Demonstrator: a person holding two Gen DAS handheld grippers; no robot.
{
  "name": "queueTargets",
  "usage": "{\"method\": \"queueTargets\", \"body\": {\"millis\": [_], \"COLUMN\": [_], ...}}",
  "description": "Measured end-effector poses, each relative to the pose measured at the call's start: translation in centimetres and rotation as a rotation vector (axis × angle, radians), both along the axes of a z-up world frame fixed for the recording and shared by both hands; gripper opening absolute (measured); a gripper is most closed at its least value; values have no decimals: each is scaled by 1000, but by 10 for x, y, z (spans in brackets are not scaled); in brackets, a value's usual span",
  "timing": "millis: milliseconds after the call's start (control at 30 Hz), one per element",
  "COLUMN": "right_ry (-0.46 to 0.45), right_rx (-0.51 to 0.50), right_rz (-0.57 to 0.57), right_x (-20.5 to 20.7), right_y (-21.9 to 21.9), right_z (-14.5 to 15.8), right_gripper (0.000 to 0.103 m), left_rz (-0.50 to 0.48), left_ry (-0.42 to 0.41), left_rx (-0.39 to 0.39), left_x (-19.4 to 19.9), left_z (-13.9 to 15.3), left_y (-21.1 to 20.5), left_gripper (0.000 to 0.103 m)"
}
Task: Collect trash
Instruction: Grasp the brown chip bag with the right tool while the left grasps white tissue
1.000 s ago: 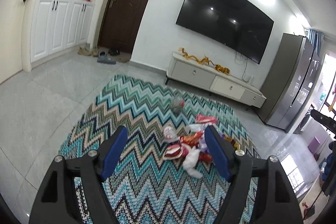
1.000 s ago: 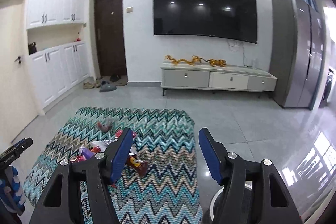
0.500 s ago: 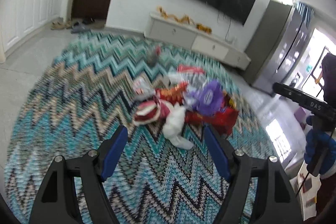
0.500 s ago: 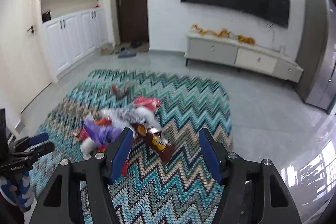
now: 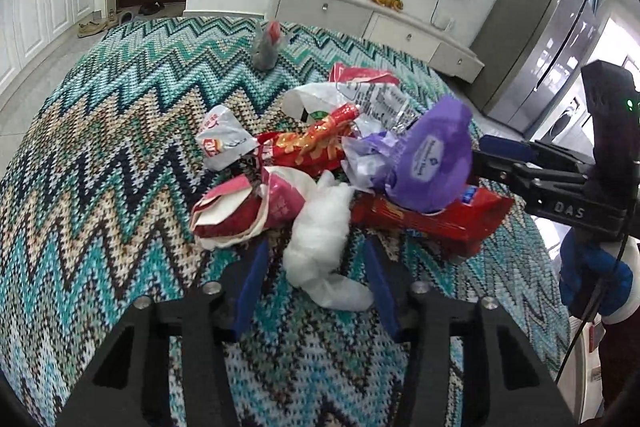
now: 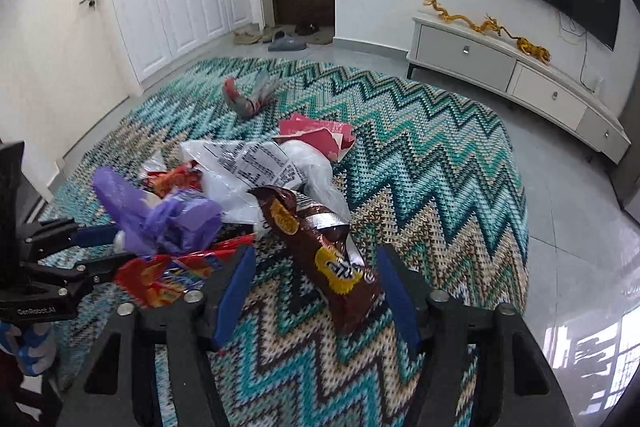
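- The trash lies in one loose heap on the zigzag-patterned rug (image 5: 100, 155), directly ahead of both tools; a single stray crumpled grey wrapper (image 5: 265, 47) sits apart, farther ahead on the rug. The heap is probably bunched so that each tool can take one piece from its own side.
- Left hand-held gripper (image 5: 316, 279): pitched steeply down toward the rug, jaws closing. A crumpled white tissue wad (image 5: 320, 247) lies between the blue fingers (image 5: 250, 287); the pads do not yet press on it, so nothing is held.
- Just beyond the wad lie a red-and-white paper cup (image 5: 236, 211), a long red snack bag (image 5: 432, 223) and a purple plastic bag (image 5: 432, 159).
- Right hand-held gripper (image 6: 316, 291): likewise pitched down, jaws closing at a middling width. A brown snack wrapper (image 6: 328, 255) lies lengthwise in the gap, its near end between the fingers (image 6: 400, 303). Contact is not visible; it is judged not yet gripped.
- Beyond the brown wrapper lies a clear plastic bag with a printed label (image 6: 256, 171), and past it a pink torn carton (image 6: 320, 135).
- Each tool appears at the edge of the other's view, so the two approach the heap from opposite sides and stay clear of each other.
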State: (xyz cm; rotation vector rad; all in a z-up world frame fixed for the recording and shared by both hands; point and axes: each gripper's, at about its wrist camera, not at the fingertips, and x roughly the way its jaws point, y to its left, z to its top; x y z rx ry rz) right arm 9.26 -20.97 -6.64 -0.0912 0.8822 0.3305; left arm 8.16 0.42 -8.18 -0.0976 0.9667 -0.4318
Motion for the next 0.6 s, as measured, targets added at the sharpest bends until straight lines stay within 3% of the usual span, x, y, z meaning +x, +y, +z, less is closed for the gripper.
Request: {"method": "queueTargets", "body": {"millis": [167, 300, 600], "right_ry": [40, 37, -13], "right_rx": [-3, 9, 73], "right_rz": [4, 12, 6], "right_x": [12, 8, -23], "right_y": [-5, -9, -22], "right_z": [-16, -17, -1], "right_gripper": [42, 26, 14], "left_rz": [-1, 13, 40], "left_ry": [8, 1, -29], "left_rx": [24, 18, 8], "left_x": [4, 0, -19], "left_z": [-4, -3, 12], "left_y": [-7, -4, 1], "left_gripper": [25, 22, 21]}}
